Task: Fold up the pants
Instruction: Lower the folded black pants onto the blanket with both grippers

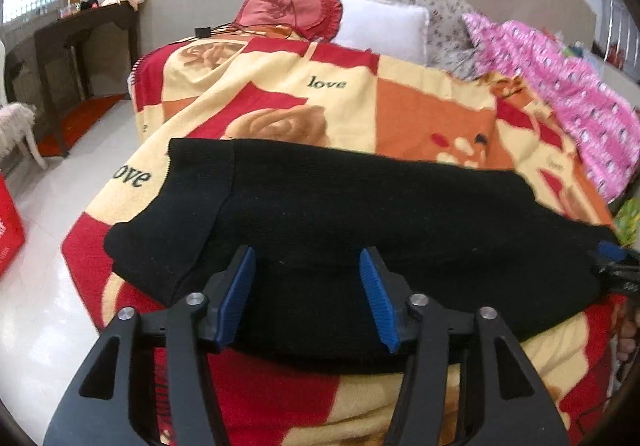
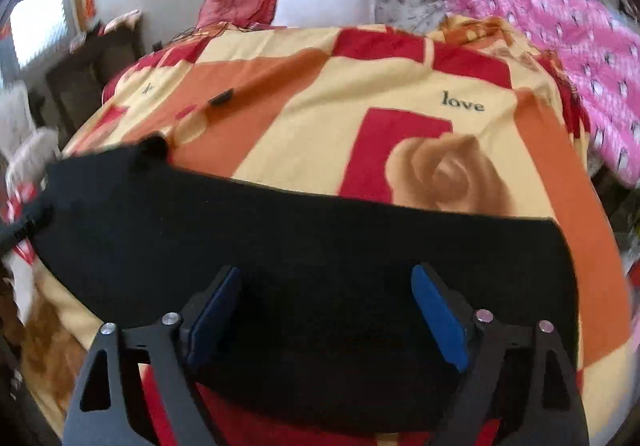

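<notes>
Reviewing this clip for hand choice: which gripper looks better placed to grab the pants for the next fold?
Probably left: the left gripper hangs open near the black pants' stepped end, an edge close by. The right gripper, also open, hangs over mid-cloth.

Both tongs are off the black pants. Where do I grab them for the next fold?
Probably the short end of the black pants at right, near the right tongs. Come from the near edge; the cloth lies flat as a long band across the blanket, so that end lifts over leftward.

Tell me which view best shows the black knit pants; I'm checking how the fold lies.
The left wrist view: the black knit pants appear sharp there, with a seam visible and the left end's layered edges on the patterned blanket. The right wrist view is blurred, showing only a dark band.
</notes>
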The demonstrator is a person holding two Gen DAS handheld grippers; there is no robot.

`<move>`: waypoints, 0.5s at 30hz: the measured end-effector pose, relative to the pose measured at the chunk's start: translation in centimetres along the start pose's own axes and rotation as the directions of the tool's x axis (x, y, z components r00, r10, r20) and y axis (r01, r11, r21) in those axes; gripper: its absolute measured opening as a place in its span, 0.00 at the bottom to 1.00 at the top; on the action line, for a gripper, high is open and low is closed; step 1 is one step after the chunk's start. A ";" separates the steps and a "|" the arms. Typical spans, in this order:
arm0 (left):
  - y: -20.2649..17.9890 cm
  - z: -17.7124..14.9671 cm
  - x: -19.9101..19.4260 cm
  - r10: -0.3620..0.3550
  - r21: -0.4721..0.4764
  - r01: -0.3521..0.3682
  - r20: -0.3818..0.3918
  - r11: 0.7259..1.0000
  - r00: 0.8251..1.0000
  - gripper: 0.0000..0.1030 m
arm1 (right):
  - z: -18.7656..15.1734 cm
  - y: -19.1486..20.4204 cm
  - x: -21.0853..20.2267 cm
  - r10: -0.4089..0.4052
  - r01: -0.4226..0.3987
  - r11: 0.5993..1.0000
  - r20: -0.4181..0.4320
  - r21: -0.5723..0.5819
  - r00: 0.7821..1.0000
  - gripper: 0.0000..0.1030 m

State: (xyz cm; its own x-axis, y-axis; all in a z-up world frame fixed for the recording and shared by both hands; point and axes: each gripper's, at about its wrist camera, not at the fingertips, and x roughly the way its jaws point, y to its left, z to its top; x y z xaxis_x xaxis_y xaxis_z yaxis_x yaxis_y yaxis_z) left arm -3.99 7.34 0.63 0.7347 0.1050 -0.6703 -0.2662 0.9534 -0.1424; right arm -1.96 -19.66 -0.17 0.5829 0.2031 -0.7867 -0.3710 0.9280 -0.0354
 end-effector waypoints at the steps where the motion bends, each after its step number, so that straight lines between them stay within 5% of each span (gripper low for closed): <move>1: 0.3 0.3 -0.4 -0.015 -0.019 0.016 0.019 1.000 1.000 0.52 | 0.2 0.1 0.0 -0.005 0.005 1.000 -0.014 0.005 1.000 0.85; 3: 0.4 1.4 -0.9 -0.009 -0.019 0.010 0.060 1.000 0.998 0.54 | 1.1 0.4 -0.4 -0.002 0.002 0.999 -0.023 0.035 1.000 0.79; 7: 1.0 4.5 0.9 0.034 -0.045 -0.032 0.045 0.998 0.998 0.60 | 3.7 4.7 -2.2 0.070 -0.062 0.996 0.124 -0.068 0.990 0.75; 9: 1.4 5.2 3.1 0.063 -0.063 -0.064 -0.024 0.996 0.998 0.61 | 4.9 8.1 -2.2 0.126 -0.101 0.982 0.153 -0.160 0.980 0.61; 10: 1.8 4.9 4.5 0.067 -0.081 -0.074 -0.086 0.994 0.994 0.61 | 5.5 10.0 -1.9 0.155 -0.119 0.972 0.172 -0.203 0.973 0.44; 11: 1.7 4.7 4.6 0.087 -0.070 -0.092 -0.061 0.993 0.994 0.62 | 6.0 11.4 -1.3 0.177 -0.137 0.964 0.163 -0.228 0.971 0.21; 12: 1.3 4.6 4.7 0.111 -0.042 -0.114 -0.061 0.993 0.992 0.63 | 6.7 12.8 0.0 0.214 -0.182 0.953 0.113 -0.242 0.970 0.08; 13: 1.0 4.5 4.7 0.124 -0.028 -0.126 -0.058 0.992 0.991 0.63 | 7.1 13.5 1.2 0.237 -0.214 0.945 0.067 -0.246 0.969 0.00; 15: 0.8 4.3 4.8 0.131 -0.019 -0.132 -0.047 0.991 0.990 0.64 | 7.2 14.7 4.8 0.219 -0.220 0.943 -0.034 -0.251 0.975 0.00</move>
State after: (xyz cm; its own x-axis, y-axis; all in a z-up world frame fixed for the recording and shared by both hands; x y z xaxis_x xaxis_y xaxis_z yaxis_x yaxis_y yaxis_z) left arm 1.95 9.84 0.43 0.6633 0.2155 -0.7166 -0.3724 0.9257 -0.0664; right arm 0.64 -2.83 -0.02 0.4627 0.3902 -0.7960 -0.6596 0.7515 -0.0150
